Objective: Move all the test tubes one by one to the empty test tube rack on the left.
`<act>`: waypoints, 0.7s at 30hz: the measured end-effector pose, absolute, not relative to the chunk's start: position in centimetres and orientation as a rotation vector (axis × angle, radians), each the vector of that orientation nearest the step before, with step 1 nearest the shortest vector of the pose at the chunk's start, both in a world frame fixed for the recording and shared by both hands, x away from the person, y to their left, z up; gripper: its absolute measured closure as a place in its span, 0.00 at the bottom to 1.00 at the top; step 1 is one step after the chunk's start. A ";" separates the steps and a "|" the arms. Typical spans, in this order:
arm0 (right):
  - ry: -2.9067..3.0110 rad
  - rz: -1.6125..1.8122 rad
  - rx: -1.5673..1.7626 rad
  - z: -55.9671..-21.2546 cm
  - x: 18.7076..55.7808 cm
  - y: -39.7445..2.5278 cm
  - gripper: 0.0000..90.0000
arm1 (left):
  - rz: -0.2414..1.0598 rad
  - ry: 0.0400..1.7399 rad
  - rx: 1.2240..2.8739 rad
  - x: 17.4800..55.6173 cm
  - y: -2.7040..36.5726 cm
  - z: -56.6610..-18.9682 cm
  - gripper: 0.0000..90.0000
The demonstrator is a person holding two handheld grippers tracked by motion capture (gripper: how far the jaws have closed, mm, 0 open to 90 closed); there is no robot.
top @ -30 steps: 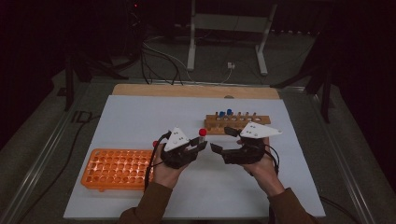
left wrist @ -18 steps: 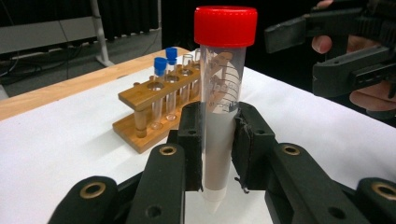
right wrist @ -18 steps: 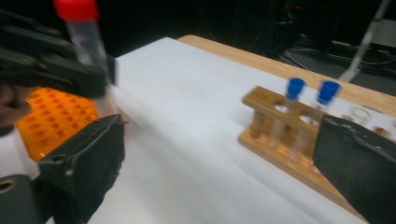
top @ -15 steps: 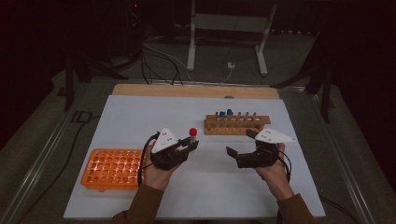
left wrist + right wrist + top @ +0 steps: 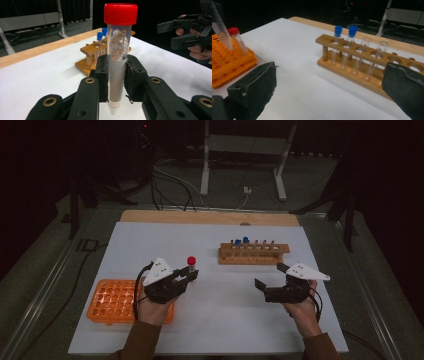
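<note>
Between the jaws of the left gripper (image 5: 116, 82), a red-capped tube (image 5: 119, 47) is standing upright, pinched at mid-length by the two black pads with its pointed tip hanging free below them. Printed markings are showing on its clear upper wall, and its lower part is looking whitish. From the high view the tube (image 5: 191, 263) is sitting above the white table cover (image 5: 225, 330), between the orange rack and the wooden rack, and the person's left hand (image 5: 152, 306) is wrapping the left gripper (image 5: 191, 276) from below.

Just behind that hand, the orange rack (image 5: 112, 301) is lying flat near the left edge of the cover. In the right gripper view another red-capped tube (image 5: 237, 40) is leaning in this orange rack (image 5: 227, 62), with the tip of a clear tube (image 5: 220, 28) just beside it.

Farther back, the wooden rack (image 5: 254, 254) is resting on the cover, holding two blue-capped tubes (image 5: 345, 45) at one end and uncapped glass tubes (image 5: 368, 58) next to them.

Well apart to the right, the right gripper (image 5: 270, 279) is hovering over the cover in the right hand (image 5: 300, 307), its jaws spread wide and holding nothing; the same spread is showing at both lower corners of the right gripper view.
</note>
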State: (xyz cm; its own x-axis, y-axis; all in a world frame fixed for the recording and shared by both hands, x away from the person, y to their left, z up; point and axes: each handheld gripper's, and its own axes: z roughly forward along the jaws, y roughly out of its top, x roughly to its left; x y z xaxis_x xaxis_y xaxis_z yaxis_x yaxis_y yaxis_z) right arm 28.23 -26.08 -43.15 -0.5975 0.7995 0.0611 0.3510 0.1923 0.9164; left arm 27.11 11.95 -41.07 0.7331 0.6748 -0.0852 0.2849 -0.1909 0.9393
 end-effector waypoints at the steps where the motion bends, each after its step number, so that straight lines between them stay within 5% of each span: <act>1: 2.037 1.385 1.082 -43.2 28.2 -26.3 0.00 | 0.426 0.759 1.780 27.0 12.2 -41.1 0.84; 21: 1.987 1.384 1.144 -44.2 27.6 -28.6 0.00 | 0.501 0.876 1.728 26.1 18.0 -42.8 0.84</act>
State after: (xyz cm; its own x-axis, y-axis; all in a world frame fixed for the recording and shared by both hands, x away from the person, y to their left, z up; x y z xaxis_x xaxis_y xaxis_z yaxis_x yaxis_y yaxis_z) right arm 27.57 -28.60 -44.20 -0.5487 0.8316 0.0863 0.3693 0.1485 0.9174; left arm 26.06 17.96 -42.79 0.6394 0.7634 -0.0911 0.3081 -0.1459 0.9401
